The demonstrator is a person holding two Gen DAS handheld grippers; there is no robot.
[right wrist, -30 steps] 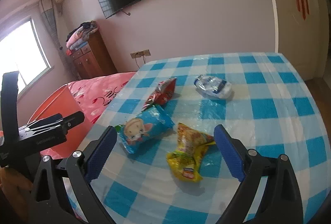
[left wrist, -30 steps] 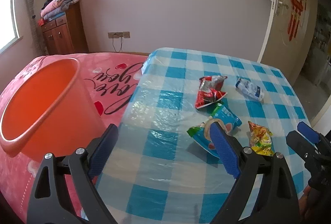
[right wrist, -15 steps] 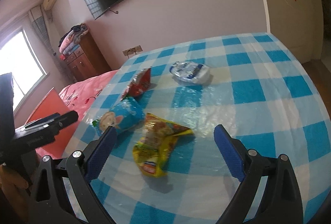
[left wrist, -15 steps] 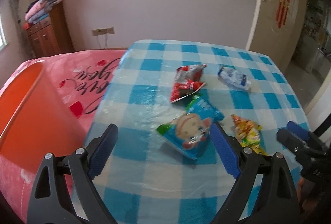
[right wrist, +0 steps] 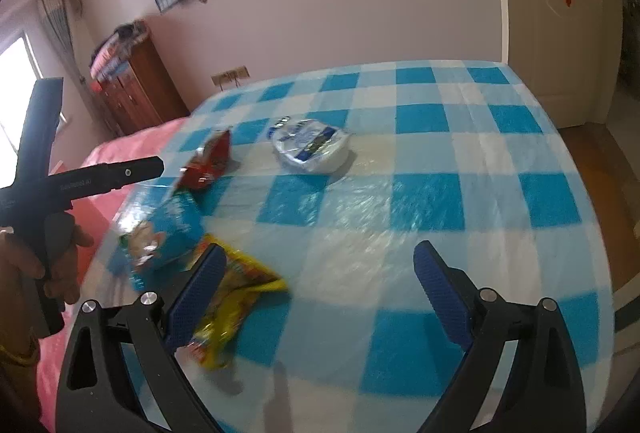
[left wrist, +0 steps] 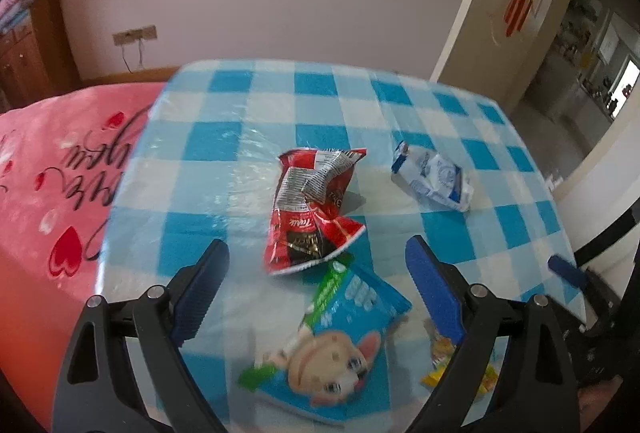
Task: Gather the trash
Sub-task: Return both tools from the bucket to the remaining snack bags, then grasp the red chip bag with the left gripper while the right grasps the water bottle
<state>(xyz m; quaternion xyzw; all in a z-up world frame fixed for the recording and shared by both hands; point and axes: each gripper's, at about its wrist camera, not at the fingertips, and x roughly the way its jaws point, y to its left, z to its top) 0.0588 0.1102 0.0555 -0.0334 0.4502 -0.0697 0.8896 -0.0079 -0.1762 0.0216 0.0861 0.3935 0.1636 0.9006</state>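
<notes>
Several wrappers lie on a blue checked tablecloth [left wrist: 224,153]. A red snack bag [left wrist: 310,207] lies mid-table, a white and blue packet [left wrist: 434,179] to its right, a blue bag with a cartoon face [left wrist: 336,345] nearest, and a yellow wrapper [left wrist: 442,357] partly behind my right finger. My left gripper [left wrist: 318,287] is open and empty, just above the blue bag. My right gripper [right wrist: 320,287] is open and empty; the yellow wrapper [right wrist: 228,307] lies by its left finger. The red bag [right wrist: 208,165], blue bag [right wrist: 168,233] and white packet [right wrist: 310,147] lie beyond.
A pink bedspread [left wrist: 52,177] with hearts lies left of the table. A wooden cabinet [right wrist: 132,85] stands by the back wall, a door [right wrist: 560,13] at the right. The table's right edge [right wrist: 596,233] drops to the floor.
The left gripper has swung right and forward over the table; the orange bucket has left its view. The right gripper has shifted right, so the wrappers now sit at its left.
</notes>
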